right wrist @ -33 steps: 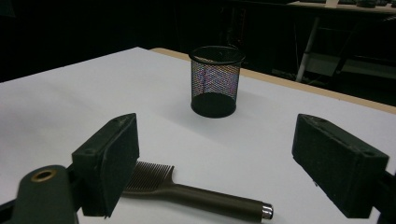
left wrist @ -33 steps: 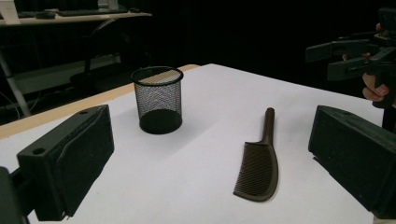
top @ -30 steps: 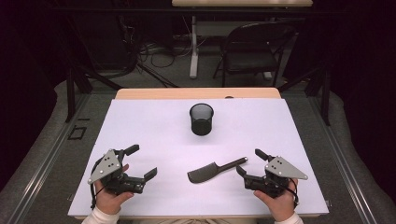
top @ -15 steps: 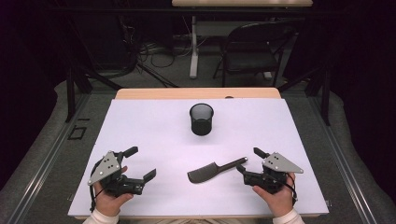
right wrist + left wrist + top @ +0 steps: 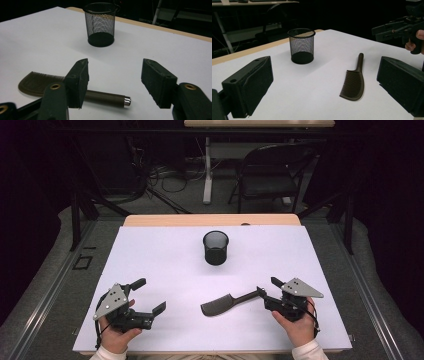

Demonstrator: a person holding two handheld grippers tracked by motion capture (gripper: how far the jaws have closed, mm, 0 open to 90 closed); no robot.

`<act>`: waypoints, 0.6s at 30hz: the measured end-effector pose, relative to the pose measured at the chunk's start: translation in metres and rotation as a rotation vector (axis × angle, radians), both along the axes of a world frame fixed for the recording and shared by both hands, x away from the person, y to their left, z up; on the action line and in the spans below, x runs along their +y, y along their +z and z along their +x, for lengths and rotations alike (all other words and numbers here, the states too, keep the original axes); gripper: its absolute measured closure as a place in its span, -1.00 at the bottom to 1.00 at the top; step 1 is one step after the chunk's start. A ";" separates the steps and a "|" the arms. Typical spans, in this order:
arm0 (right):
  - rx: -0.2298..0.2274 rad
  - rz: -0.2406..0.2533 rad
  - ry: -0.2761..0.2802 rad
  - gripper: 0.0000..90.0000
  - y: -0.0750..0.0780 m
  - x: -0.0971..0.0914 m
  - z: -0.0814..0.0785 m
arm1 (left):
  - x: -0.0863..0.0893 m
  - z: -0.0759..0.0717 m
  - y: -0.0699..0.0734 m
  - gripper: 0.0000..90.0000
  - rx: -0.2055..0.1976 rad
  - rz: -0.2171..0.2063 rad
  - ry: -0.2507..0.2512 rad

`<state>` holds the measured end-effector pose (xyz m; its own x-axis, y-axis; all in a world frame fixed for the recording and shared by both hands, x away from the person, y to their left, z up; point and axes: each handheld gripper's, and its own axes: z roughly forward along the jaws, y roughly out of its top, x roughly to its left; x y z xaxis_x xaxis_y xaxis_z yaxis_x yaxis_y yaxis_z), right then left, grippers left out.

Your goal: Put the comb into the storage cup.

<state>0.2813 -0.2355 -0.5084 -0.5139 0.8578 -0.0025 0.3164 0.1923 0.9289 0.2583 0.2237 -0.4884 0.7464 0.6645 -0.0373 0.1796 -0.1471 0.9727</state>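
Currently my right tongs (image 5: 113, 83) straddle the comb (image 5: 75, 90) handle, closing, pads not yet pressing. Left tongs (image 5: 150, 296) spread, well apart from the comb.

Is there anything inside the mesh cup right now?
Through the mesh cup wall, both gripper views show only its dark solid base; nothing stands up in it. From the high view the interior is dark, so a small flat item on the base cannot be ruled out. The comb lies on the table.

On the white table (image 5: 165, 255), my black wire-mesh cup (image 5: 216, 248) stands upright toward the far edge. The dark plastic comb (image 5: 225, 303) lies nearer me, well apart, its handle end between my right gripper (image 5: 264, 289), apparently untouched.
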 end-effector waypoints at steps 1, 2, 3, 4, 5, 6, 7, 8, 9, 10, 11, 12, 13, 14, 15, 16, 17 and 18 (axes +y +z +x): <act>0.011 -0.010 -0.005 -0.10 0.000 -0.001 0.001 | 0.000 0.000 0.000 -0.98 0.001 0.002 -0.002; 0.018 -0.012 -0.009 -0.07 -0.001 -0.002 0.003 | 0.000 0.000 0.000 -0.98 0.002 0.006 -0.001; 0.019 -0.012 -0.014 -0.04 -0.002 -0.002 0.004 | -0.001 0.000 -0.001 -0.98 0.004 0.008 -0.002; 0.024 -0.008 -0.022 -0.03 -0.003 -0.003 0.006 | -0.001 0.000 -0.001 -0.98 0.002 0.007 -0.001; 0.036 -0.014 -0.027 -0.03 -0.003 -0.005 0.009 | -0.002 0.000 -0.002 -0.98 0.002 0.009 0.000; 0.042 -0.010 -0.030 -0.03 -0.004 -0.005 0.010 | -0.002 0.000 -0.002 -0.98 0.001 0.012 0.001; 0.055 -0.008 -0.031 0.04 -0.005 -0.006 0.014 | -0.001 0.000 -0.002 -0.98 0.002 0.012 0.000; 0.055 -0.008 -0.031 0.04 -0.005 -0.006 0.014 | -0.001 0.000 -0.002 -0.98 0.002 0.012 0.000; 0.069 -0.008 -0.031 0.04 -0.006 -0.006 0.016 | -0.001 0.000 -0.002 -0.98 0.002 0.011 0.001; 0.081 -0.010 -0.033 0.04 -0.006 -0.005 0.017 | -0.001 0.000 -0.002 -0.98 0.002 0.011 0.001; 0.083 -0.018 -0.031 0.04 -0.007 -0.004 0.019 | -0.001 0.001 -0.002 -0.98 0.003 0.010 0.002; 0.082 -0.031 -0.030 0.04 -0.008 -0.004 0.020 | -0.001 0.001 -0.002 -0.98 0.004 0.007 0.000; 0.088 -0.042 -0.029 0.04 -0.009 -0.003 0.020 | -0.001 0.001 -0.002 -0.98 0.006 0.009 0.001; 0.094 -0.059 -0.035 0.03 -0.010 -0.001 0.022 | -0.001 0.002 -0.003 -0.98 0.009 0.011 -0.002; 0.094 -0.059 -0.035 0.03 -0.010 -0.001 0.022 | -0.001 0.002 -0.003 -0.98 0.009 0.011 -0.002; 0.100 -0.058 -0.032 0.04 -0.011 -0.001 0.022 | -0.001 0.002 -0.003 -0.98 0.008 0.014 -0.004; 0.105 -0.061 -0.032 0.05 -0.011 -0.001 0.023 | -0.002 0.002 -0.003 -0.98 0.008 0.016 -0.006; 0.110 -0.060 -0.028 0.07 -0.012 0.000 0.024 | -0.002 0.002 -0.003 -0.98 0.008 0.019 -0.002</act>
<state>0.3052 -0.2359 -0.5201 -0.4901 0.8717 0.0005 0.4218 0.2366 0.8753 0.2601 0.2213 -0.4910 0.7472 0.6638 -0.0307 0.1874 -0.1662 0.9681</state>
